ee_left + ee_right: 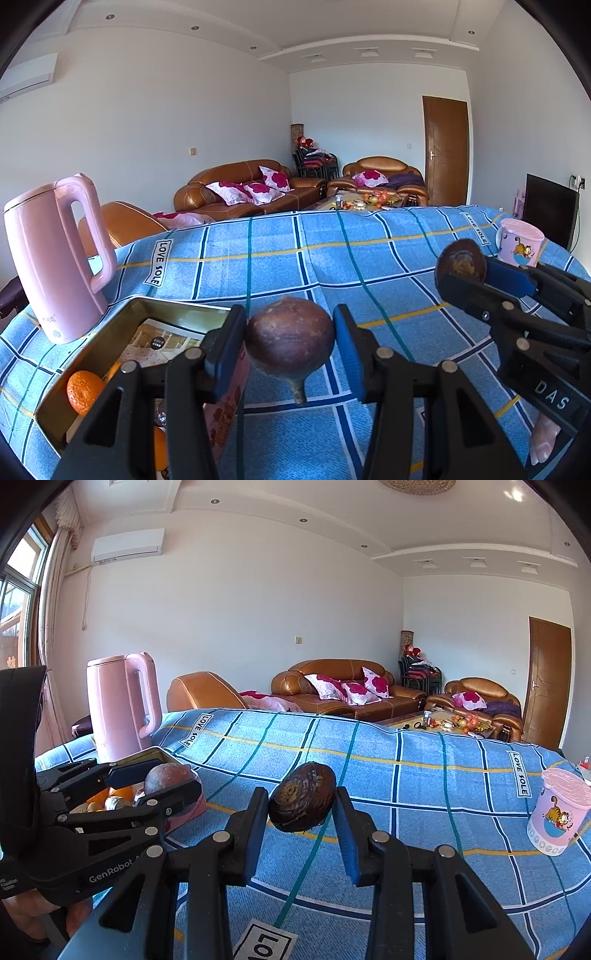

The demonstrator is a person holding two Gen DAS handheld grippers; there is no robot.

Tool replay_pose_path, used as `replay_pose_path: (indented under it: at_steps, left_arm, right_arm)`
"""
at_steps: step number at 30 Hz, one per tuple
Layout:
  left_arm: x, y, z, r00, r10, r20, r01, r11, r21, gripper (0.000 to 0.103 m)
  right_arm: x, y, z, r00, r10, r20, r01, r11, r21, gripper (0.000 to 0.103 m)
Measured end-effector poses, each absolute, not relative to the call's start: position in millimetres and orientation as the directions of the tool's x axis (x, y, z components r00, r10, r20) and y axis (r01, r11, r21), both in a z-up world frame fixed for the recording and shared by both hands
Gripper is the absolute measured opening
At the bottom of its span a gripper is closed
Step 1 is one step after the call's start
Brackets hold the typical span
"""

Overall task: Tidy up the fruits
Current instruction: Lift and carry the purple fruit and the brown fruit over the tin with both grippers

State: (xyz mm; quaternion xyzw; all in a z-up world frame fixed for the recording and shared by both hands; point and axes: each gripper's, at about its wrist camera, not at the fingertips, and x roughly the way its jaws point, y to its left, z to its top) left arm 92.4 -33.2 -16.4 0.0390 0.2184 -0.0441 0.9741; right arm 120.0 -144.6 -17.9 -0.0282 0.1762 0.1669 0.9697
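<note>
My left gripper (290, 345) is shut on a round brown-purple fruit with a short stem (290, 341), held above the blue checked cloth just right of an open metal tin (110, 321). The tin holds an orange (84, 392) and other fruit. My right gripper (301, 803) is shut on a dark brown wrinkled fruit (302, 797) above the cloth. Each gripper shows in the other's view: the right one (461, 273) with its fruit (461, 260), the left one (166, 788) with its fruit (168, 773) over the tin (155, 755).
A pink kettle (55, 258) stands behind the tin at the left. A pink lidded cup (519, 242) stands at the right edge of the table (332, 258). Sofas and a coffee table lie beyond.
</note>
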Motion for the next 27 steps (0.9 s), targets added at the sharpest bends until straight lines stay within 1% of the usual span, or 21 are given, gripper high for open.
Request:
replay_pose_path:
  at_steps: [10,15,20,27]
  left_arm:
    - [76,-23,-16,0.897,-0.036,-0.441,0.072,0.995,0.064,0.050]
    - [63,-3,-6,0.902,-0.037,-0.431,0.059,0.998,0.038,0.050]
    - [54,20,3,0.908,-0.009,-0.418,0.025,0.999,0.034,0.051]
    - [47,49,4,0.906,0.039,-0.422,-0.030,0.999,0.027,0.050]
  right_arm:
    - [118,-135,-20,0.858,0.321,-0.400,-0.351,0.936,-0.001,0.038]
    - [116,-121,-21,0.835,0.356,-0.419,-0.385,0.923,0.015,0.038]
    - [112,-97,-18,0.813,0.402,-0.421,-0.436,0.900,0.019,0.038]
    - [106,-66,-11,0.790,0.454,-0.412,-0.496,0.868,0.005,0.038]
